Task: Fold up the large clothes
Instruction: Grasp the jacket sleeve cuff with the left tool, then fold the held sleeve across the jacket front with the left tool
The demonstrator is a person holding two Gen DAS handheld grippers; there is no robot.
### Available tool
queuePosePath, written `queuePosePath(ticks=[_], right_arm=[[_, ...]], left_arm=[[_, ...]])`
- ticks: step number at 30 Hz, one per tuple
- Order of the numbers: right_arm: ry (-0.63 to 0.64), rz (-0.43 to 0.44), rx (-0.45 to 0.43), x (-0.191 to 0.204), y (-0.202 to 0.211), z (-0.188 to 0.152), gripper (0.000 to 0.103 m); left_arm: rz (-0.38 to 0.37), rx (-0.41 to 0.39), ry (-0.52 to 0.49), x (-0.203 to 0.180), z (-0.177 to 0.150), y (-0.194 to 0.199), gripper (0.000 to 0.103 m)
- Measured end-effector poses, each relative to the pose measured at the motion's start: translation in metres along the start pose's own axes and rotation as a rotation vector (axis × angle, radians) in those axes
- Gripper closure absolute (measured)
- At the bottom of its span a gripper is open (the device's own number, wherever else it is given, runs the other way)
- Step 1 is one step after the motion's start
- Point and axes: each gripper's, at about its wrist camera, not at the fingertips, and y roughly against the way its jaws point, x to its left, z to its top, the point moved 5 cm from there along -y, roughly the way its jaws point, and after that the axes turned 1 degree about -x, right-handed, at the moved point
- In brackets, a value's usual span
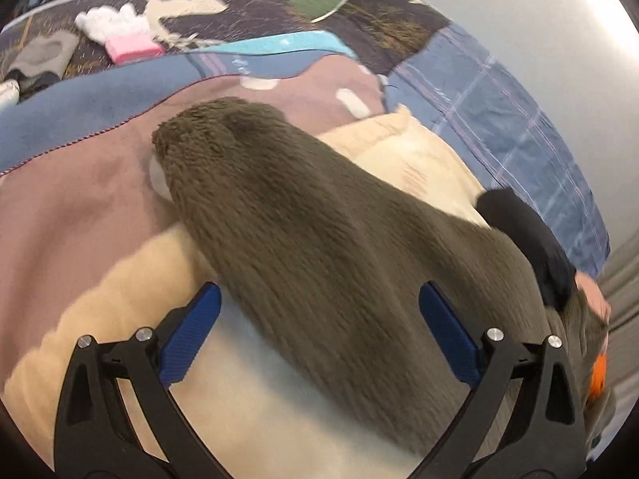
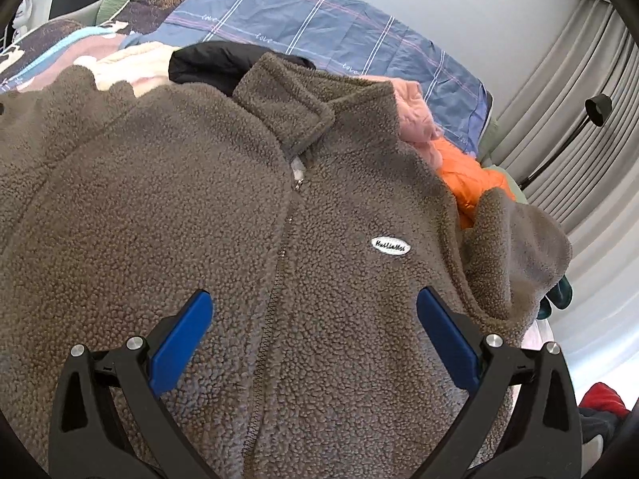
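A large brown fleece jacket (image 2: 223, 239) lies front up on a bed, zipped, with a white oval label (image 2: 390, 246) on its chest and its collar at the far end. My right gripper (image 2: 315, 319) is open just above the jacket's chest, holding nothing. In the left wrist view one brown fleece sleeve (image 1: 303, 231) stretches away over a cream garment (image 1: 403, 159) and a mauve blanket (image 1: 80, 207). My left gripper (image 1: 319, 315) is open with its blue fingers either side of the sleeve, not closed on it.
A blue plaid duvet (image 2: 303, 16) lies behind the jacket. Black (image 2: 211, 64), pink (image 2: 415, 119) and orange (image 2: 467, 183) clothes are piled by the collar. A pink and white item (image 1: 120, 36) lies on a dark patterned quilt (image 1: 247, 12). Grey curtains (image 2: 575, 111) hang at right.
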Motion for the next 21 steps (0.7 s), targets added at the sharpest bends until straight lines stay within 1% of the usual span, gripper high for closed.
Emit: queuePosePath(ticks=[2,4,5,6,7,8,9,10,11,12,13,15,18,20,21], right_arm=[[-0.010,-0.002,-0.010,-0.007,0.002,0.000,0.001],[-0.029,0.002,-0.014,-0.016,0.003,0.000,0.001],[-0.040,0.003,-0.013,-0.020,0.003,0.000,0.001],[-0.047,0.006,-0.013,-0.022,0.003,0.000,0.001],[-0.060,0.011,-0.013,-0.026,0.004,0.000,0.001],[-0.067,0.015,-0.013,-0.028,0.004,0.000,0.001],[-0.074,0.017,-0.014,-0.031,0.004,0.000,0.001],[-0.079,0.018,-0.015,-0.032,0.005,0.000,0.001],[-0.082,0.019,-0.017,-0.034,0.006,0.000,0.001],[-0.083,0.019,-0.018,-0.035,0.006,-0.001,0.001],[-0.081,0.019,-0.018,-0.037,0.006,-0.001,0.001],[-0.079,0.023,-0.015,-0.040,0.005,-0.003,0.001],[-0.082,0.047,-0.009,-0.047,0.003,-0.007,0.001],[-0.093,0.065,-0.001,-0.055,-0.002,-0.010,0.001],[-0.101,0.067,0.006,-0.059,-0.005,-0.012,0.001]], left_arm=[[-0.001,0.012,0.037,0.011,0.008,-0.008,0.009],[-0.025,0.018,0.058,0.016,0.015,-0.012,0.010],[-0.023,0.016,0.053,0.017,0.018,-0.014,0.014],[-0.011,0.015,0.044,0.017,0.022,-0.015,0.022],[0.002,0.016,0.037,0.018,0.024,-0.016,0.026],[0.005,0.016,0.040,0.019,0.026,-0.017,0.041],[-0.006,0.014,0.048,0.020,0.028,-0.018,0.070],[-0.049,0.028,0.077,0.022,0.030,-0.021,0.082],[-0.069,0.031,0.098,0.023,0.031,-0.021,0.087],[-0.086,0.024,0.120,0.024,0.033,-0.019,0.090],[-0.104,0.004,0.115,0.019,0.036,-0.012,0.090],[-0.119,-0.041,0.069,0.004,0.039,0.003,0.091],[-0.169,-0.095,-0.045,-0.039,0.044,0.035,0.092],[-0.216,-0.130,-0.148,-0.081,0.040,0.059,0.092],[-0.255,-0.152,-0.226,-0.113,0.034,0.076,0.092]])
